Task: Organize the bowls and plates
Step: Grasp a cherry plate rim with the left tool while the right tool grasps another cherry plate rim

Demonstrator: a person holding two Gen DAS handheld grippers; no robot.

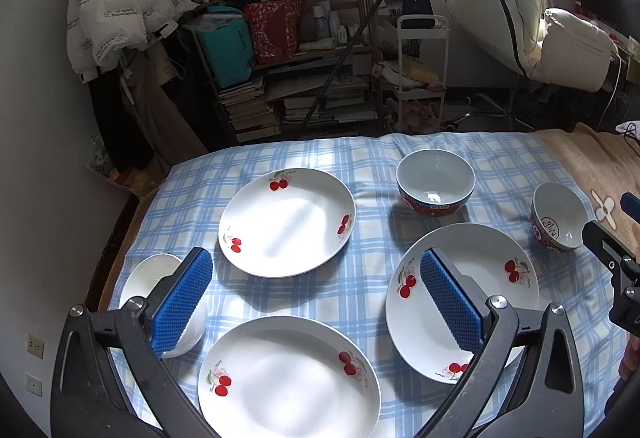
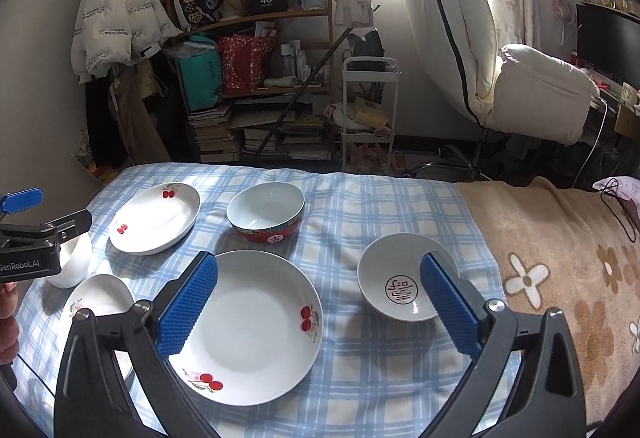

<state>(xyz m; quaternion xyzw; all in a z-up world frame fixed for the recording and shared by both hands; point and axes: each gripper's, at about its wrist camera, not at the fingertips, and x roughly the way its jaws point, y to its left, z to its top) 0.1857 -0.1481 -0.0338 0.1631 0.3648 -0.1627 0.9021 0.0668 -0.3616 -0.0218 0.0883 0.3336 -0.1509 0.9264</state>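
The fingers of the left gripper (image 1: 316,302) and the right gripper (image 2: 318,312) were held wide apart with nothing gripped, above a blue checked cloth (image 2: 360,197) spread on a bed. Three cherry-print plates (image 1: 286,222) and three bowls, among them a red-banded bowl (image 2: 266,213), a white bowl (image 1: 138,278) and an inscribed bowl (image 2: 400,288), were laid out singly. The glazed ware was judged stiff, slippery and breakable, best pinched at the rim.
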